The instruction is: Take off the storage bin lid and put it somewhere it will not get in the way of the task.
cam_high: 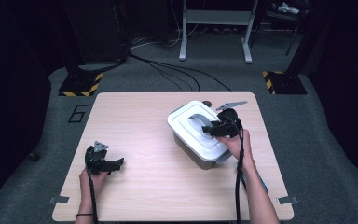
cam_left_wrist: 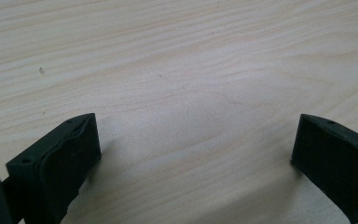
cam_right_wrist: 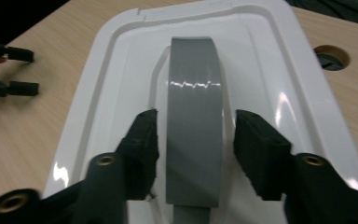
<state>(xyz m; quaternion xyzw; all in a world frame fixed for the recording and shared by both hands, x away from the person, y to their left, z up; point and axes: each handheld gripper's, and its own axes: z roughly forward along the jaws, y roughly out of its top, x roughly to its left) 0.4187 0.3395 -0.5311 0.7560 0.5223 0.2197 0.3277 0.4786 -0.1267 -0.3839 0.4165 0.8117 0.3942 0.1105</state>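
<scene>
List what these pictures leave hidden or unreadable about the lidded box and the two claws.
- Box contents: hidden under the white lid, high view.
- Grey handle near end: cut off by the bottom edge, right gripper view.
- Right claw pads: stand apart from the handle.
- Left claw: body cut off by the bottom edge, left gripper view.

Table (cam_high: 140, 140): pale wood, rounded corners, centre of high view; small round hole (cam_high: 207, 103) near its far edge, also upper right in right gripper view. Grey floor (cam_high: 37, 121) around it w/ a "6" (cam_high: 77, 113) marked left of the table, black cables (cam_high: 177, 74) running top centre, 2 black bases w/ yellow-black hazard stripes, upper left (cam_high: 80, 85) & upper right (cam_high: 284, 82). Grey metal frame legs (cam_high: 214, 28) at top centre; small metal brackets at table's lower corners, left (cam_high: 58, 199) & right (cam_high: 284, 199).
</scene>
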